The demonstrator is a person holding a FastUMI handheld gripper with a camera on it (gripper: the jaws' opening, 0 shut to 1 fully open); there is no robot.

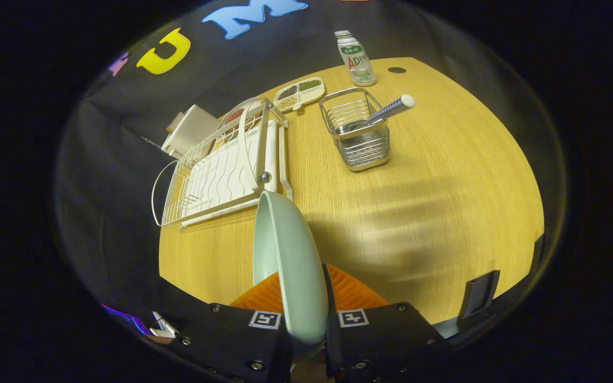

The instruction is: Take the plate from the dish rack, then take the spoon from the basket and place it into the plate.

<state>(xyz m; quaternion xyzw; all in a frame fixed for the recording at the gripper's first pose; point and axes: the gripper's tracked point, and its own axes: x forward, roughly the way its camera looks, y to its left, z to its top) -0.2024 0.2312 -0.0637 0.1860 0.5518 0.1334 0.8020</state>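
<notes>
plate [288, 260] | out of rack [221, 170], held on edge above tabletop [418, 213], pinched between both fingers [357, 290] | step one looks done | left: set plate down, fetch spoon [389, 110] from basket [357, 133], lay it in plate
</notes>
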